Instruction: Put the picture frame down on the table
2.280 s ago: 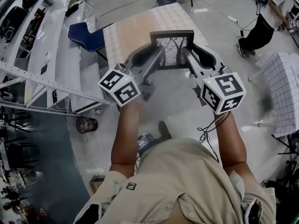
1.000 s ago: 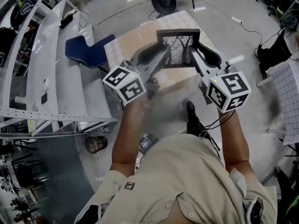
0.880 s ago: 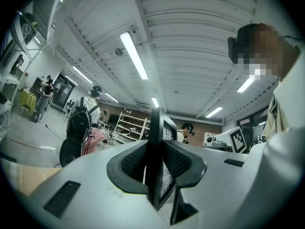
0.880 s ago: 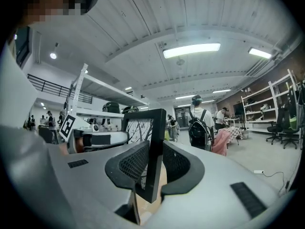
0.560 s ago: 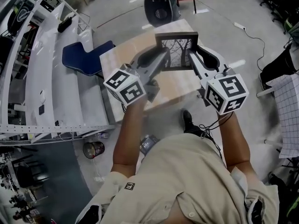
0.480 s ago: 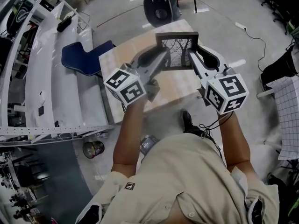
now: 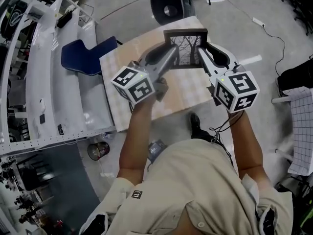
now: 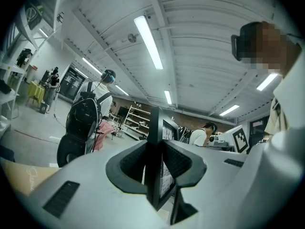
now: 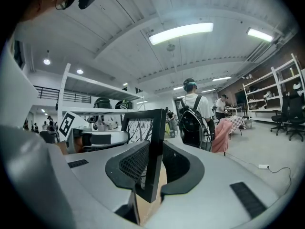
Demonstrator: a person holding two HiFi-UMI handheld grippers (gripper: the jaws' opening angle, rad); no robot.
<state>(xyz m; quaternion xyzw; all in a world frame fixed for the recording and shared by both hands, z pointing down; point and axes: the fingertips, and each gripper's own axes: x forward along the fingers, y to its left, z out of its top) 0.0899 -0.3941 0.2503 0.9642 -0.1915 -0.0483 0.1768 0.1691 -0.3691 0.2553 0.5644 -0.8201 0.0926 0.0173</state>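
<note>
A black picture frame (image 7: 186, 46) with a drawing of bare branches hangs upright over the far half of a light wooden table (image 7: 182, 90). My left gripper (image 7: 171, 54) is shut on its left edge and my right gripper (image 7: 201, 53) on its right edge. In the left gripper view the frame (image 8: 154, 142) stands edge-on, pinched between the dark pads of the left gripper (image 8: 156, 168). The right gripper view shows the frame (image 9: 153, 142) clamped the same way in the right gripper (image 9: 153, 173), with the table's wood just below. I cannot tell whether the frame's bottom edge touches the table.
A blue chair (image 7: 82, 56) stands left of the table and white shelving (image 7: 44, 87) runs along the left. A dark round-based chair (image 7: 168, 6) sits beyond the far edge. A person with a backpack (image 9: 193, 119) stands past the table. A checkered table (image 7: 301, 126) is at the right.
The table has come closer and now lies under the frame and both grippers, where before it was mostly ahead. Both grippers keep their hold on the frame.
</note>
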